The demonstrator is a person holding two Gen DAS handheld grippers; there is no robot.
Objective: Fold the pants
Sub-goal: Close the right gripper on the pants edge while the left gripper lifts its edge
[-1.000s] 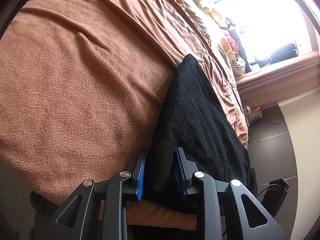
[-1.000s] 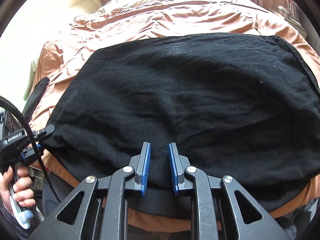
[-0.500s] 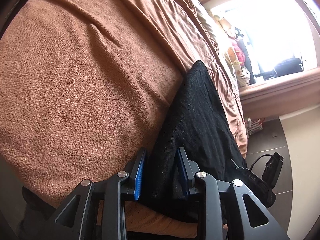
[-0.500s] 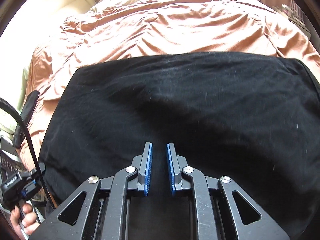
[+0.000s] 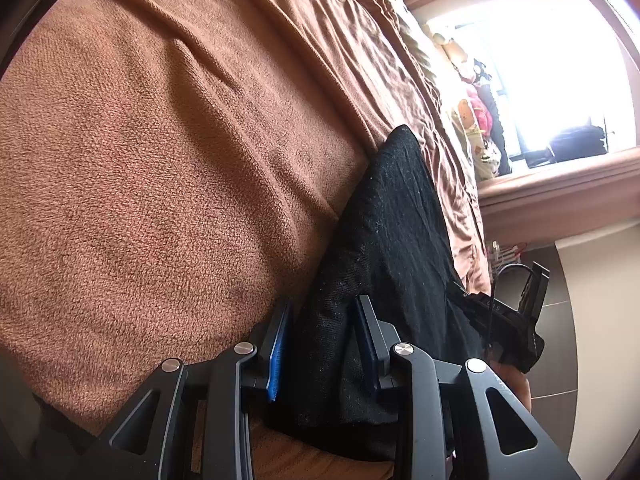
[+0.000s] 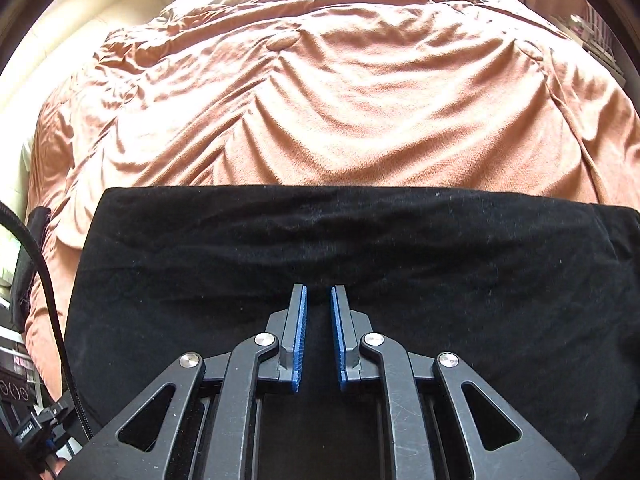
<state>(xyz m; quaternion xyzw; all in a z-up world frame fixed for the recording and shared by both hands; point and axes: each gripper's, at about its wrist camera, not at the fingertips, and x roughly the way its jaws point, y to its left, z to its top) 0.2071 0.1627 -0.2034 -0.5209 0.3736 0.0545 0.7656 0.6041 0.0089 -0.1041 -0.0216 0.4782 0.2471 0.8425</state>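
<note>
Black pants (image 6: 360,240) lie as a wide folded band across the near part of a brown blanket (image 6: 340,100). My right gripper (image 6: 319,290) hovers over their middle. Its jaws are closing to a narrow gap, and no fold shows between the pads. In the left wrist view the pants (image 5: 400,220) run away along the bed's edge. My left gripper (image 5: 322,300) is shut on a thick bunch of their near end. The right tool's black body (image 5: 528,312) shows at the far right of that view.
The blanket (image 5: 160,160) is wrinkled and stretches far behind the pants. A window ledge (image 5: 560,192) and soft toys (image 5: 476,120) lie beyond the bed. Dark floor tiles (image 5: 560,340) run beside it. A black cable (image 6: 44,280) hangs at the left.
The right gripper has moved forward over the pants, whose far edge now sits much nearer to it, and its jaws have narrowed. The left gripper stayed put, still gripping the bunch.
</note>
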